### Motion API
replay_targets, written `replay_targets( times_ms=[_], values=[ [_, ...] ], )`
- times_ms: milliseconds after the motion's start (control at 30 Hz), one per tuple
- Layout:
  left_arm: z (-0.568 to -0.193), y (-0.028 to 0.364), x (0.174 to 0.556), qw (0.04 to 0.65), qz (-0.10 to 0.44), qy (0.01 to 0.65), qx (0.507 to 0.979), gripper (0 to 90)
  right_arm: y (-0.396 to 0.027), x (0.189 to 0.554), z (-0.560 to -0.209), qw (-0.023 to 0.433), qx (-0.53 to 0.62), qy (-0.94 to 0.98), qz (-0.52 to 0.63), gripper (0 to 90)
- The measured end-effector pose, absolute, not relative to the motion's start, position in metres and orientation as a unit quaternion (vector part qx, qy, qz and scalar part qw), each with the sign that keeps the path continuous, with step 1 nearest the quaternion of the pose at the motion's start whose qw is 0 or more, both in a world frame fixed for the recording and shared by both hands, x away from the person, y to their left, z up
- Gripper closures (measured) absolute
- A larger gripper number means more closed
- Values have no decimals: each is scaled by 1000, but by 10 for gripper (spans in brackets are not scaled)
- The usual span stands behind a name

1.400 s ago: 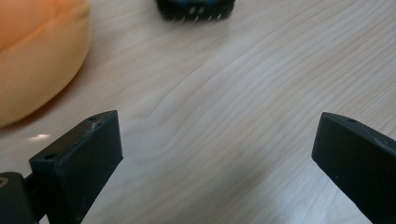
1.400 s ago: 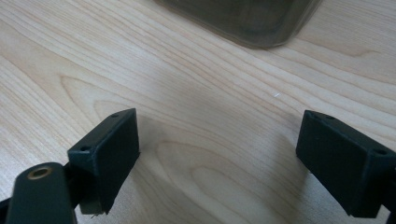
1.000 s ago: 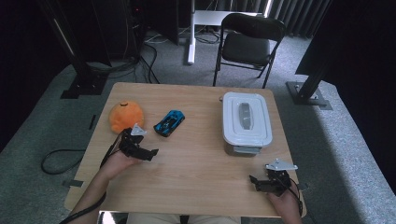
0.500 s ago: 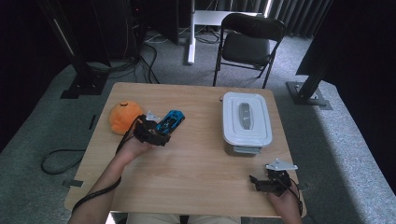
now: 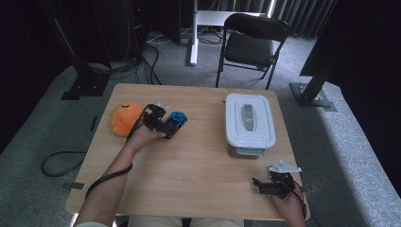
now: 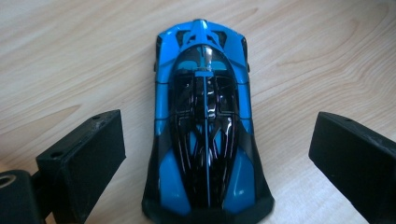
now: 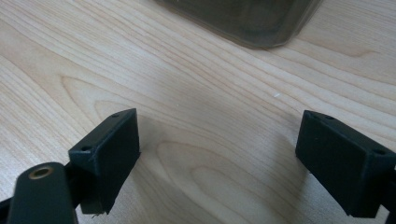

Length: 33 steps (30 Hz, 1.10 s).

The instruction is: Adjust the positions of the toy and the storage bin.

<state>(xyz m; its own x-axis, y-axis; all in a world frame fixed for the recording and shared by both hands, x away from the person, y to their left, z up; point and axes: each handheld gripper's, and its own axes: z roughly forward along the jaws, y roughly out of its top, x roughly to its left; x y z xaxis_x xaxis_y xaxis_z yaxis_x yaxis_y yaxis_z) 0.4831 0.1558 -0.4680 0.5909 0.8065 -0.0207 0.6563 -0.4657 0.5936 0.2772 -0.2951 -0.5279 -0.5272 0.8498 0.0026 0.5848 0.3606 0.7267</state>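
Observation:
A blue and black toy car [image 5: 177, 120] lies on the wooden table [image 5: 198, 161], left of centre. My left gripper [image 5: 164, 124] has come up to it from the near side. In the left gripper view the car [image 6: 205, 126] lies lengthwise between the jaws of the left gripper [image 6: 217, 135], which is open, with a gap on each side. My right gripper [image 5: 265, 185] rests near the table's front right edge. In the right gripper view, the right gripper [image 7: 217, 140] is open over bare wood.
An orange plush toy [image 5: 125, 118] sits just left of the car. A white lidded box [image 5: 249, 124] stands at the right, and its lower corner [image 7: 243, 18] lies ahead of the right gripper. A black folding chair [image 5: 250, 42] stands beyond the table.
My left gripper moved forward and to the right, from beside the plush toy to the blue car, and its jaws now straddle the car. The right gripper stayed where it was.

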Motion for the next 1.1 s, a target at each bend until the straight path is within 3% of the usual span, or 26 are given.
replay_targets(
  times_ms=[567,633,967,1100],
  values=[
    [-488,140,520,226,120,432,865,74,-295,277,-528,191,447,802,347,135],
    [-490,140,521,229,116,431,865,156,-295,277,-528,191,447,802,347,135],
    [-499,133,525,210,112,421,875,161,-295,277,-528,191,447,802,347,138],
    [-496,132,524,211,110,419,876,252,-295,277,-528,192,448,802,347,139]
  ],
)
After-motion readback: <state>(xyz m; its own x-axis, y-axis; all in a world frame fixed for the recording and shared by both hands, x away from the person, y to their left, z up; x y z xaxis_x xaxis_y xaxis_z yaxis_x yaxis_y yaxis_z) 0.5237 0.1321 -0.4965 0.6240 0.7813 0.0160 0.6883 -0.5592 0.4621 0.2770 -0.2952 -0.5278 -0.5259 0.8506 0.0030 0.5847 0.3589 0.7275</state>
